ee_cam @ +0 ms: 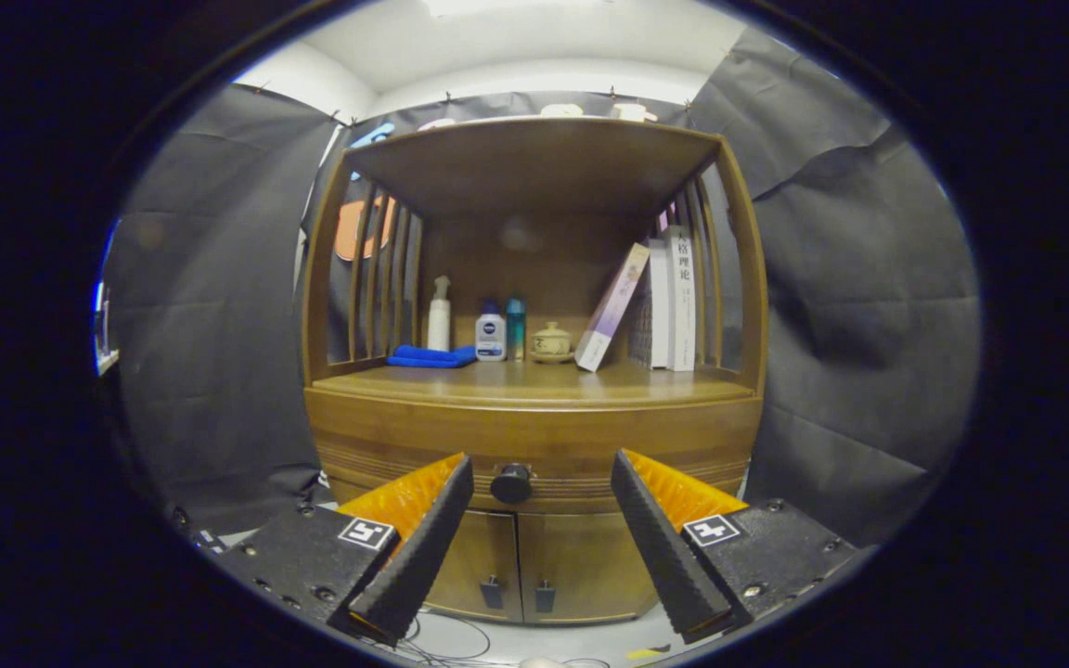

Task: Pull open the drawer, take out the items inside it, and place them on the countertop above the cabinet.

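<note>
A wooden cabinet stands ahead of me. Its drawer (423,445) is closed, a wide curved front under the countertop (534,382). A dark round knob (510,483) sits at the drawer's middle. My gripper (542,464) is open, its fingers spread wide, and the knob shows between the fingertips, a little nearer the left one and still some way beyond them. Nothing is held. The drawer's contents are hidden.
On the countertop stand a folded blue cloth (432,356), a white pump bottle (439,315), two small bottles (491,334), a small lidded pot (551,341) and leaning books (669,297). Two lower doors (521,566) lie under the drawer. Cables run on the floor.
</note>
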Demonstrator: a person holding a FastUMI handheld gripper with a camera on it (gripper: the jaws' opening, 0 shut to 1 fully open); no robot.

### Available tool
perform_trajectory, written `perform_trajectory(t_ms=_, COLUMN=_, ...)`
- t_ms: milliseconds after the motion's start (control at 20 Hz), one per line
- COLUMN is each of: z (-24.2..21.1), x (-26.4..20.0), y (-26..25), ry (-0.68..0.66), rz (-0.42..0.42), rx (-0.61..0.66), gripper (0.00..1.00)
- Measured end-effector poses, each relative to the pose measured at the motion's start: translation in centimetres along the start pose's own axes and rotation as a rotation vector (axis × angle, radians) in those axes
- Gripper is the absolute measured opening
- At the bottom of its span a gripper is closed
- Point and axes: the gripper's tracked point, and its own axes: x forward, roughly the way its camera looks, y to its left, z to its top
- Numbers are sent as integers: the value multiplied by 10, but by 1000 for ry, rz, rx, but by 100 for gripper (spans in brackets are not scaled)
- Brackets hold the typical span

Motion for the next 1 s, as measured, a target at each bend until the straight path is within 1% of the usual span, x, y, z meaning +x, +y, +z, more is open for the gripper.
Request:
perform_trajectory(t_ms=250, z=-23, x=47, y=14, ry=49, rz=20, rx=-21, gripper=98)
perform_trajectory(t_ms=550, z=-42, x=89, y=23, ry=66, rz=1, rx=-36, gripper=98)
perform_trajectory(t_ms=650, z=-46, x=99, y=28, ry=79, rz=8, rx=-41, gripper=92)
perform_trajectory(t_ms=750, z=-53, x=108, y=31, ry=91, rz=-6, rx=-64, gripper=86)
perform_trajectory(t_ms=800, z=-58, x=111, y=34, ry=96, rz=-10, rx=-79, gripper=79)
perform_trajectory(t_ms=900, z=-66, x=116, y=32, ry=101, rz=-31, rx=-99, gripper=72)
perform_trajectory(t_ms=1000, z=-72, x=120, y=31, ry=111, rz=-45, rx=-85, gripper=67)
